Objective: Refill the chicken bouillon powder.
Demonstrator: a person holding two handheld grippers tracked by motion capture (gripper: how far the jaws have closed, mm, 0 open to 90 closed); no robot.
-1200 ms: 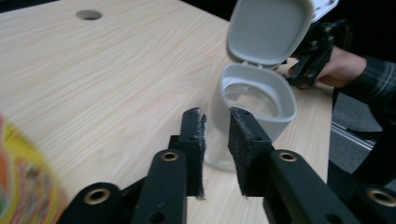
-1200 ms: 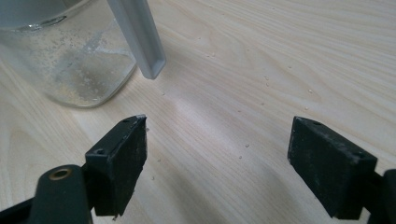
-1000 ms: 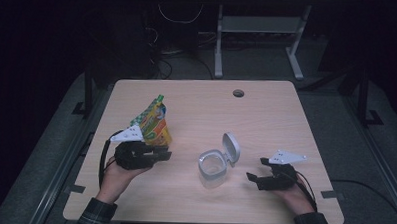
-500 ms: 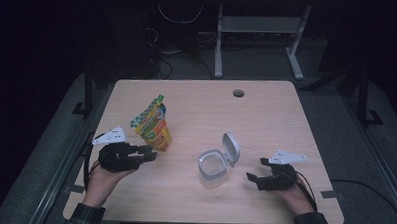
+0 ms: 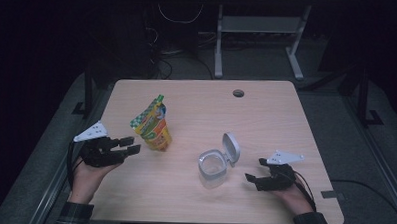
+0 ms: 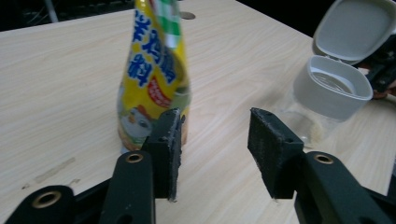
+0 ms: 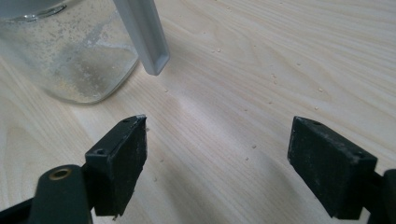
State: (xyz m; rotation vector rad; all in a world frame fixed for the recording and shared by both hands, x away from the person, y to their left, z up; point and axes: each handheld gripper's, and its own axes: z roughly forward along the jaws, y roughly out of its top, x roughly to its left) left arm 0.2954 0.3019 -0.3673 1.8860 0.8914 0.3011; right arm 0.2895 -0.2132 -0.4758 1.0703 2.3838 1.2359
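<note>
Yellow pouch (image 5: 152, 126) with a green-and-white checked top and blue lettering; clear jar (image 5: 212, 166) with a pale grey lid; light wood-grain bench (image 5: 266, 124); black tools.

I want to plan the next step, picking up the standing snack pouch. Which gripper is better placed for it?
Left. The left gripper is open beside the pouch, jaws pointing toward it. The right gripper sits beyond the open container.

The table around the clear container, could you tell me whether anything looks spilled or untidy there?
Yes. Small pale crumbs lie scattered on the table beside the clear container, whose flip lid stands open. A powdery residue clings inside its wall. The snack pouch stands upright, undisturbed.
</note>
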